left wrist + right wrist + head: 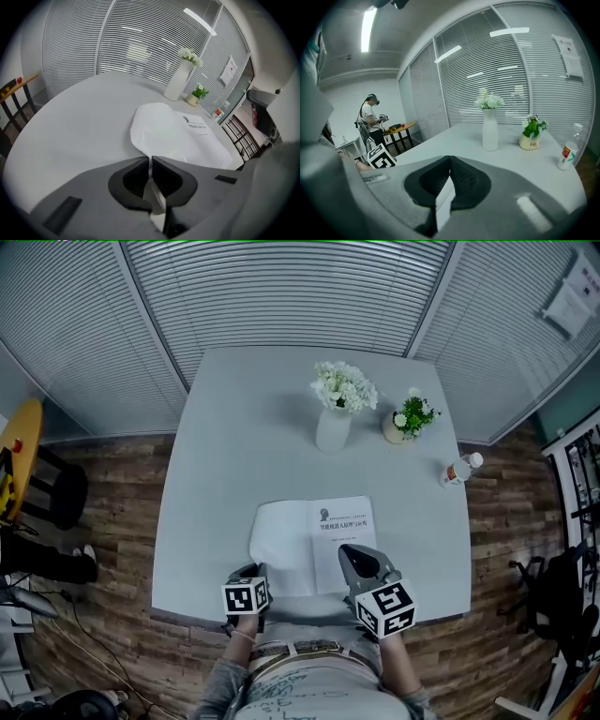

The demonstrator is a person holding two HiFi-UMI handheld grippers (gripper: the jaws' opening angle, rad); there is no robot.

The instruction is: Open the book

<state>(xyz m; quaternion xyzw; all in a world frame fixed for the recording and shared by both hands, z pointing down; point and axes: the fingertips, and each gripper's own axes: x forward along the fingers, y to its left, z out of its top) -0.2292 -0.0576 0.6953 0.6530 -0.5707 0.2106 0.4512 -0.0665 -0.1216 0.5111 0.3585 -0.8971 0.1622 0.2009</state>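
Two hand-held grippers pinch one book; one vase beyond.

Lighting: even, cool, bright; long white ceiling strip lamp overhead. Shadows faint. Edges: strong fisheye curvature, dark vignette.

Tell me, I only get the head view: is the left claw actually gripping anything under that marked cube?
Observer: Yes. The left gripper view shows the left claw shut on a white page of the book.
Operator: And the other one?
Observer: The right claw is shut too. The right gripper view shows a white sheet pinched between its pads.
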